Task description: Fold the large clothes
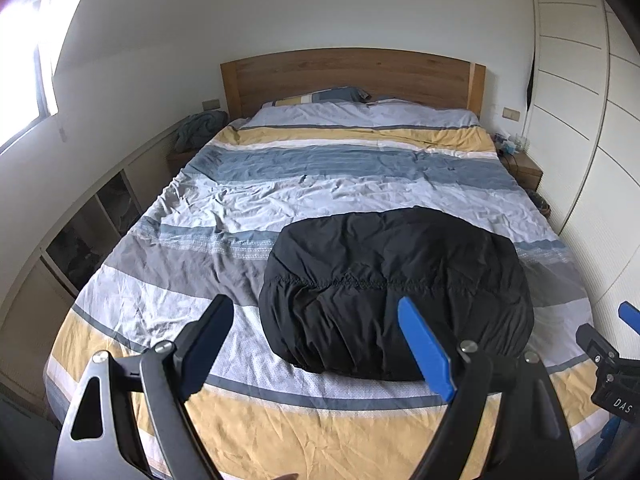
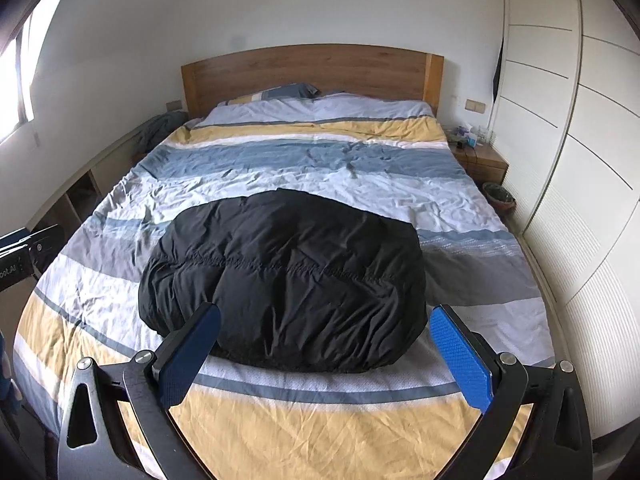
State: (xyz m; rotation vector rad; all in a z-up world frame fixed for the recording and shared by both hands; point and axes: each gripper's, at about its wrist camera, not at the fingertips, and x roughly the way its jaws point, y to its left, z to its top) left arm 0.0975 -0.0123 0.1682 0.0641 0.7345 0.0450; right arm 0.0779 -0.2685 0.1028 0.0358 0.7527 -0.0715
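Observation:
A black padded garment (image 1: 396, 292) lies folded in a compact bundle on the striped bed (image 1: 200, 208), near its foot. It also shows in the right wrist view (image 2: 284, 280). My left gripper (image 1: 314, 308) is open and empty, held above the foot of the bed, just short of the bundle's near left edge. My right gripper (image 2: 326, 316) is open and empty, its blue pads (image 2: 460, 356) spread either side of the bundle's near edge, above the bed. The right gripper's tip shows at the right edge of the left wrist view (image 1: 628, 316).
The bed has a wooden headboard (image 2: 312, 68) and pillows at the far end. White wardrobe doors (image 2: 580, 160) run along the right. A nightstand (image 2: 480, 160) and a bowl (image 2: 498, 196) stand at the right, low shelves (image 1: 92, 232) and a window at the left.

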